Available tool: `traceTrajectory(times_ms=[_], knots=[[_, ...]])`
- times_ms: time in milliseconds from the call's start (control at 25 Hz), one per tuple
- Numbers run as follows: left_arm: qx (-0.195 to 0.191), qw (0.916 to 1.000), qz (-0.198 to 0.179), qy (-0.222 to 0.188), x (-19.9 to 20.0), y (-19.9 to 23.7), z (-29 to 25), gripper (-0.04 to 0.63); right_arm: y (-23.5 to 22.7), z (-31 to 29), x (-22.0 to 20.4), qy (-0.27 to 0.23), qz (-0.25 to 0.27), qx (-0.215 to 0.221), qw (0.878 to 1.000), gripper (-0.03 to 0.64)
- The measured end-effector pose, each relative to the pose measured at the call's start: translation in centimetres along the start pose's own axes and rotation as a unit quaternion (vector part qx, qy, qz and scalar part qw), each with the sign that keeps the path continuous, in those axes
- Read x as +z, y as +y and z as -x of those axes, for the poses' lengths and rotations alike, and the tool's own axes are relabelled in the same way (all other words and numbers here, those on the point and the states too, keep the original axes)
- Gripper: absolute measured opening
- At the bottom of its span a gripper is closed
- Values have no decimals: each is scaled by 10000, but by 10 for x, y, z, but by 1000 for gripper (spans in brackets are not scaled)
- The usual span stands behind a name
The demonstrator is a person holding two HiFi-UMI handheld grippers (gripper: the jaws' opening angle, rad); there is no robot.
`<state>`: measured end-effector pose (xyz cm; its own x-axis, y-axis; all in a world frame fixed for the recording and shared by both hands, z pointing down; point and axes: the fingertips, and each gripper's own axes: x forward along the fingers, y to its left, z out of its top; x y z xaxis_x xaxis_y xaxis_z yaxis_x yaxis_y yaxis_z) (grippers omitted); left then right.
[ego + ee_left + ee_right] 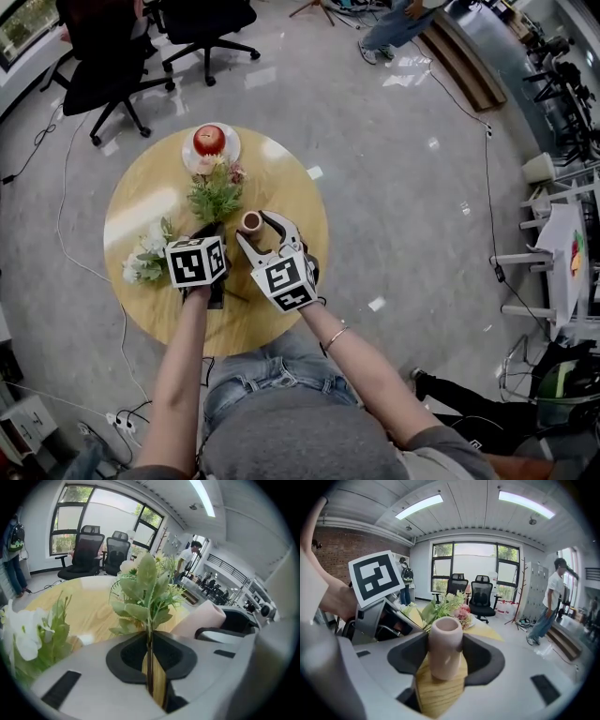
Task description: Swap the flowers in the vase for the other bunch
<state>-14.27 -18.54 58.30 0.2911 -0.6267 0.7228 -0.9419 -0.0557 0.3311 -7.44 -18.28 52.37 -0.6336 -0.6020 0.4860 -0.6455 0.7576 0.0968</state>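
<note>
A small pink vase (251, 221) stands upright on the round wooden table (150, 202). My right gripper (259, 231) is shut on the vase, whose body (445, 639) fills the gap between both dark pads. My left gripper (212, 232) is shut on the thin stem (149, 660) of a green leafy bunch with pink flowers (217, 191), just left of the vase. That bunch (146, 588) rises upright out of the jaws. A bunch of white flowers (144, 259) lies on the table left of my left gripper and also shows as white flowers (21, 634) in the left gripper view.
A white plate with a red apple (209, 141) sits at the table's far edge, behind the green bunch. Black office chairs (108, 70) stand beyond the table. A person (394, 23) stands far off. White furniture (562, 253) is at the right.
</note>
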Motion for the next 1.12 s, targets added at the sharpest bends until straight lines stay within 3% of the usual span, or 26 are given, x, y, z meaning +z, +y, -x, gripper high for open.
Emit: traceTrajectory(times_ms=[520, 880, 1120], knots=[[60, 9999, 68, 53, -6, -3, -6, 101, -3, 1, -3, -6, 14, 6, 10000, 236], [197, 9978, 155, -613, 13, -6, 33, 123, -6, 1, -5, 1, 21, 44, 10000, 236], [417, 9951, 356, -818, -4, 5, 64, 123, -4, -1, -6, -57, -33, 80, 9999, 236]])
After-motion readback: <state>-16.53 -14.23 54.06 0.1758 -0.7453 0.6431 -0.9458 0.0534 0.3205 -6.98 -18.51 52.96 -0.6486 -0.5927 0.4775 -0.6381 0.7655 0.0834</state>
